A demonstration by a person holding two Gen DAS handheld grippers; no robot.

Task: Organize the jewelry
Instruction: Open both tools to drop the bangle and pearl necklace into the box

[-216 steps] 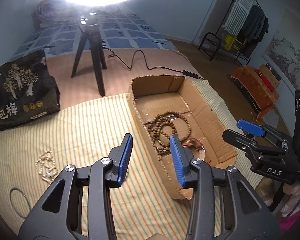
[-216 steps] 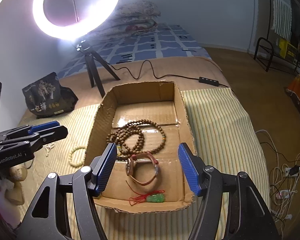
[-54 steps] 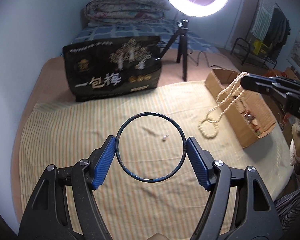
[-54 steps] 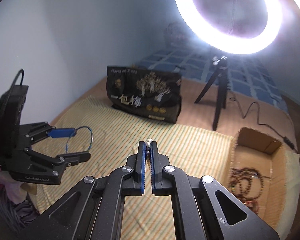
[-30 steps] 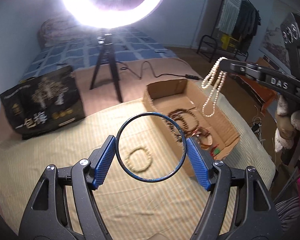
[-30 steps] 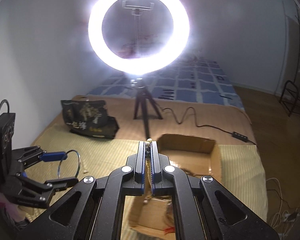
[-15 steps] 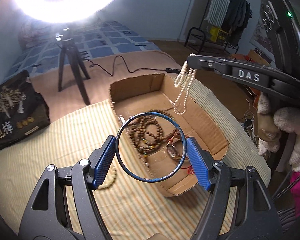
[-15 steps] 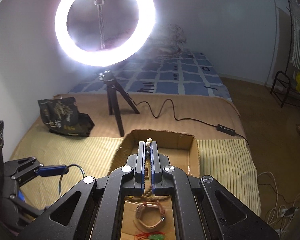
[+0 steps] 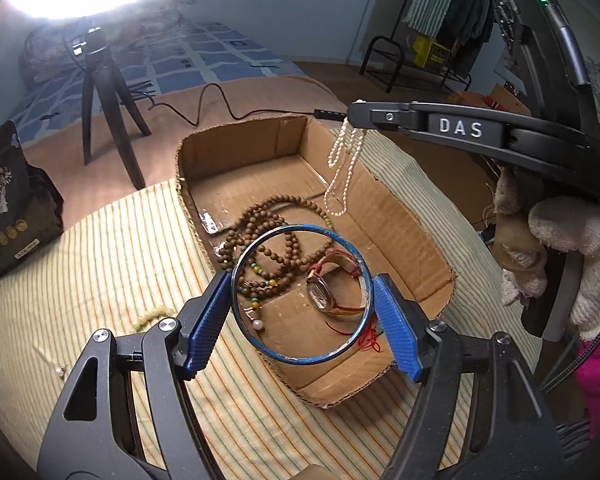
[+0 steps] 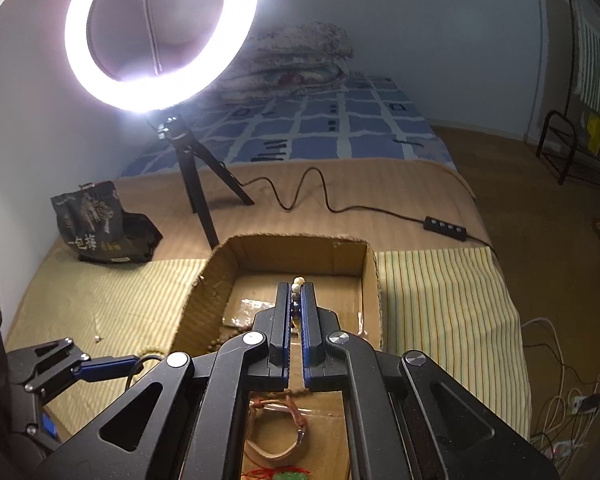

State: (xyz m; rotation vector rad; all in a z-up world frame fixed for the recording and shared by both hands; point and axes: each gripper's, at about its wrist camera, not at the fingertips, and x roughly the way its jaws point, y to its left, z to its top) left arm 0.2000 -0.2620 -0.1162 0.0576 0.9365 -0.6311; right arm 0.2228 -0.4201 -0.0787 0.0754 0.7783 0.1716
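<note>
My left gripper point(image 9: 302, 298) is shut on a dark blue bangle point(image 9: 281, 355), held upright over the near end of the cardboard box point(image 9: 410, 220). My right gripper point(image 9: 354, 114) is shut on a pearl necklace point(image 9: 340, 168) that hangs down over the box's far half; in the right wrist view a few pearls point(image 10: 297, 286) show between its closed fingers point(image 10: 283, 320). Inside the box lie a brown bead necklace point(image 9: 268, 236), a watch with a leather strap point(image 9: 324, 292) and a red cord with a green pendant point(image 10: 288, 474).
A cream bead bracelet point(image 9: 152, 316) and a small pearl earring point(image 9: 60, 370) lie on the striped cloth left of the box. A black snack bag point(image 9: 4, 200), the ring light tripod point(image 9: 108, 92) and its cable point(image 10: 320, 196) stand behind.
Both grippers have moved closer over the box. The bangle now hangs over the box's near end, and the pearl necklace has swung further over the box's interior.
</note>
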